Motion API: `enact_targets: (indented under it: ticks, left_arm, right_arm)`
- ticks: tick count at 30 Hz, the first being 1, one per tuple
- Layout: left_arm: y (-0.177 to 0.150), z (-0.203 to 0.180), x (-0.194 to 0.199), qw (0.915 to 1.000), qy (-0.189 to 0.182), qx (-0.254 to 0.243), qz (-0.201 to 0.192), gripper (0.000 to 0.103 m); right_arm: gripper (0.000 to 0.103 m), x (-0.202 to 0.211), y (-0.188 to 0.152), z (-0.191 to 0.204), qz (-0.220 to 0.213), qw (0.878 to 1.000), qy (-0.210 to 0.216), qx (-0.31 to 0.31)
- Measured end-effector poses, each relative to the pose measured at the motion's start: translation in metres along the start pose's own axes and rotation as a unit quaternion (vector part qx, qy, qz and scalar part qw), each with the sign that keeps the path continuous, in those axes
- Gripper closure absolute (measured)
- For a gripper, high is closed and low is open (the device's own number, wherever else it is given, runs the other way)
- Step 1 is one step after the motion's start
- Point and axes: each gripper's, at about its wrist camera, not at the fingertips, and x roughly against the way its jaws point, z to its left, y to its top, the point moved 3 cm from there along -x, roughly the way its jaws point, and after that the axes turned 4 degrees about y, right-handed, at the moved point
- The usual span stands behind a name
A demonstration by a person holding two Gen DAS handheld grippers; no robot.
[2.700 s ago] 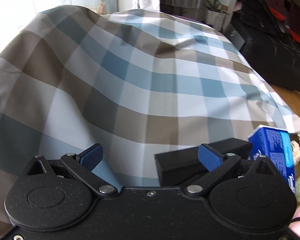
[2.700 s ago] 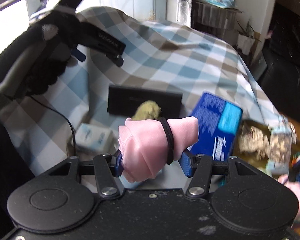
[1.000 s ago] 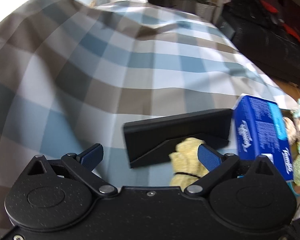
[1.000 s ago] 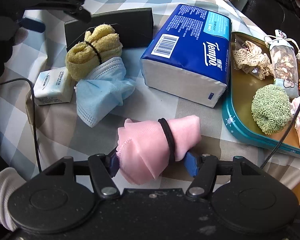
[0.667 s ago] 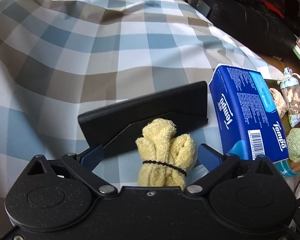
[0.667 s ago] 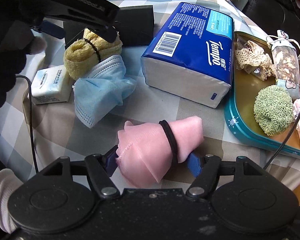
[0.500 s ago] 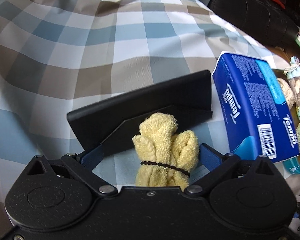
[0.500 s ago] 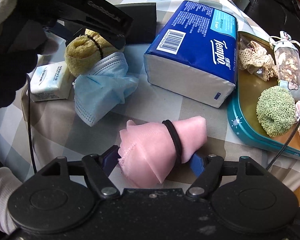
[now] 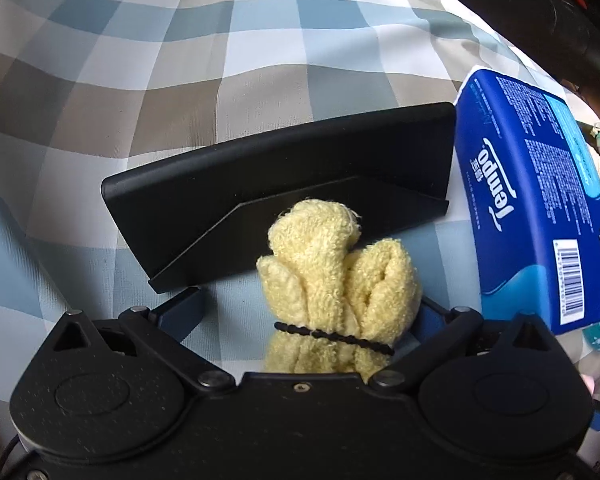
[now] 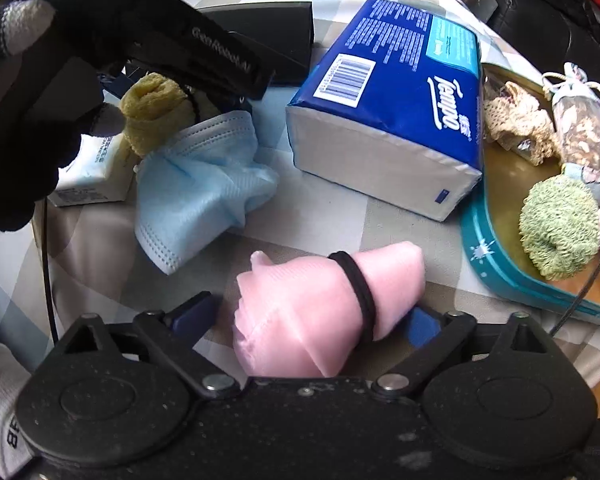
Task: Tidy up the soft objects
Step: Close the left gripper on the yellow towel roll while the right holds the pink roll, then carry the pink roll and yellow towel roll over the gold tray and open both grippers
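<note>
A yellow towel roll tied with a black band lies on the checked cloth between the open fingers of my left gripper; only the right finger is near it. It also shows in the right wrist view under the left gripper. A pink cloth roll with a black band rests on the cloth between the fingers of my right gripper, which stand open with a gap on the left side. A teal tray at right holds a green knitted pad, a lace piece and a sachet.
A blue Tempo tissue pack lies between the towel and the tray. A black folded stand sits behind the towel. A light blue face mask and a small white tissue packet lie left of centre.
My left gripper came down over the yellow towel roll. My right gripper lowered the pink roll to the cloth and its fingers have spread off it.
</note>
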Motion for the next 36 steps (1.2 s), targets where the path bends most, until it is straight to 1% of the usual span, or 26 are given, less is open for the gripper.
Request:
enact_targets:
  ticks: [2,12,15,18,19,20,21,22,23,24,25,26,27,28,30,32,36]
  left_arm:
    - [-0.002,-0.003,0.0,0.9999,0.009,-0.007,-0.006,0.003]
    - [-0.002,-0.004,0.0,0.9999,0.01,-0.012,-0.003,0.002]
    - [-0.001,-0.004,-0.001,0.9999,0.007,-0.014,0.002,0.003]
    - [-0.001,-0.002,-0.001,0.9999,0.001,-0.015,0.005,0.005]
    - [0.0,-0.002,0.0,0.9999,-0.001,-0.015,0.005,0.008]
    - [-0.001,-0.002,0.002,0.9999,-0.003,-0.015,0.002,0.013]
    - [-0.001,-0.002,0.004,0.9999,-0.006,-0.016,-0.001,0.016]
    - [-0.001,-0.003,0.006,0.9998,-0.009,-0.017,-0.003,0.023]
    - [-0.001,-0.003,0.009,0.9997,-0.012,-0.018,-0.006,0.028]
    - [-0.001,-0.003,0.01,0.9996,-0.017,-0.019,-0.008,0.031]
    - [-0.001,-0.002,0.012,0.9995,-0.022,-0.019,-0.009,0.037]
    - [-0.001,-0.002,0.014,0.9994,-0.027,-0.018,-0.012,0.043]
    - [-0.001,-0.001,0.016,0.9992,-0.034,-0.017,-0.013,0.045]
    - [-0.001,-0.001,0.019,0.9989,-0.041,-0.016,-0.014,0.05]
    - [-0.001,0.001,0.023,0.9986,-0.048,-0.014,-0.019,0.051]
    - [-0.002,0.002,0.031,0.9984,-0.042,-0.017,-0.033,0.051]
    - [-0.005,0.006,0.051,0.9971,-0.038,-0.016,-0.064,0.051]
  right_arm:
    - [0.0,-0.002,0.0,0.001,0.0,1.0,0.001,0.0]
    - [0.0,-0.003,-0.002,0.003,-0.018,1.0,-0.004,-0.009]
    - [0.0,-0.002,-0.004,0.002,-0.016,1.0,-0.001,-0.007]
    - [0.0,-0.002,-0.004,0.0,-0.011,1.0,0.004,-0.007]
    - [0.0,-0.002,-0.002,0.0,-0.009,1.0,0.005,-0.002]
    - [0.0,-0.002,-0.001,0.0,-0.009,1.0,0.006,0.005]
    - [0.002,-0.001,0.0,0.001,-0.01,1.0,0.008,0.012]
    - [0.005,0.0,0.0,0.0,-0.012,1.0,0.01,0.015]
    - [0.011,0.002,0.0,0.0,-0.015,1.0,0.011,0.018]
    - [0.018,0.004,0.0,0.0,-0.019,1.0,0.011,0.02]
    - [0.021,0.006,0.0,0.0,-0.021,0.999,0.013,0.023]
    - [0.031,0.009,0.0,0.0,-0.024,0.999,0.012,0.025]
    - [0.04,0.011,0.0,-0.001,-0.026,0.999,0.012,0.025]
    - [0.043,0.013,0.0,-0.002,-0.028,0.999,0.014,0.024]
    - [0.047,0.017,-0.001,-0.004,-0.026,0.999,0.014,0.017]
    - [0.048,0.024,-0.002,-0.006,-0.028,0.999,0.018,0.012]
    - [0.048,0.048,-0.006,-0.001,-0.058,0.997,0.036,0.026]
